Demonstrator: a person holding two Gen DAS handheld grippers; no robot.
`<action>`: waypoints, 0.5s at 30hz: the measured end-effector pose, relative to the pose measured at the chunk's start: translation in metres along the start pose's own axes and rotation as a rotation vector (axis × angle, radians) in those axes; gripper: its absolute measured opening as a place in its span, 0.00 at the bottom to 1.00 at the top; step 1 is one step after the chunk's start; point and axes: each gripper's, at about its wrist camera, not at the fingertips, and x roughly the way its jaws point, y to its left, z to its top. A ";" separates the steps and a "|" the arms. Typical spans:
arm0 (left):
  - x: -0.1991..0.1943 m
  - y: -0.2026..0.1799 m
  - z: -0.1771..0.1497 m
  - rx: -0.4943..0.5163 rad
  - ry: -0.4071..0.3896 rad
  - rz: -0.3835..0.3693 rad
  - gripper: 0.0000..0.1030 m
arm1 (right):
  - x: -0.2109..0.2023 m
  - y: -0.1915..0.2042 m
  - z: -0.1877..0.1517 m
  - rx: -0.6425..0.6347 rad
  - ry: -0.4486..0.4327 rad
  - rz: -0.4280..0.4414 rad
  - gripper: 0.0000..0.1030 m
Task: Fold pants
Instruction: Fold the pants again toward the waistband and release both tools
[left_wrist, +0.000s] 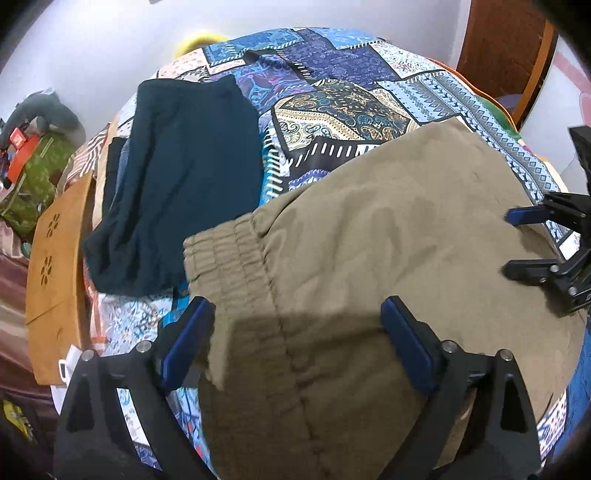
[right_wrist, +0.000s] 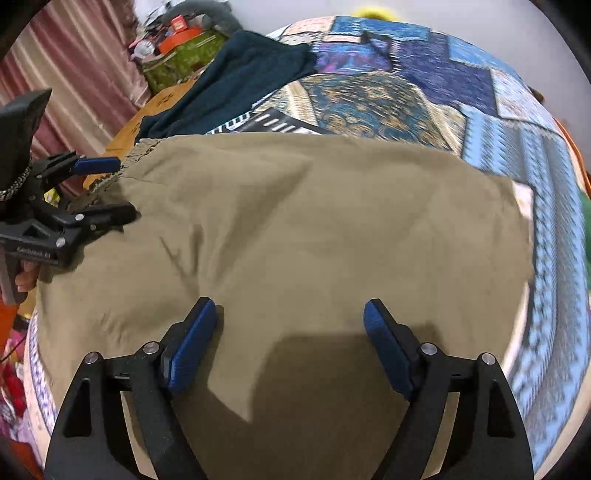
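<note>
Matt, creased khaki cloth pants (left_wrist: 369, 229) lie on a smooth printed cloth bedspread (left_wrist: 343, 74).

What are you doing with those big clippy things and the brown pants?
A person is folding pants with a gripper in each hand. The khaki pants lie spread on a patterned bedspread, with a dark folded garment beside them. The left gripper hangs over the elastic waistband and the right gripper over the flat cloth. Both are open and holding nothing yet.
</note>
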 end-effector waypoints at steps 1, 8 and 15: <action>-0.002 0.000 -0.004 0.002 0.002 0.002 0.91 | -0.005 0.002 -0.005 0.004 -0.008 -0.008 0.77; -0.028 0.005 -0.033 -0.029 -0.029 0.024 0.91 | -0.033 0.001 -0.043 0.062 -0.061 -0.057 0.77; -0.047 0.010 -0.059 -0.109 -0.064 0.014 0.91 | -0.048 -0.001 -0.080 0.157 -0.126 -0.101 0.77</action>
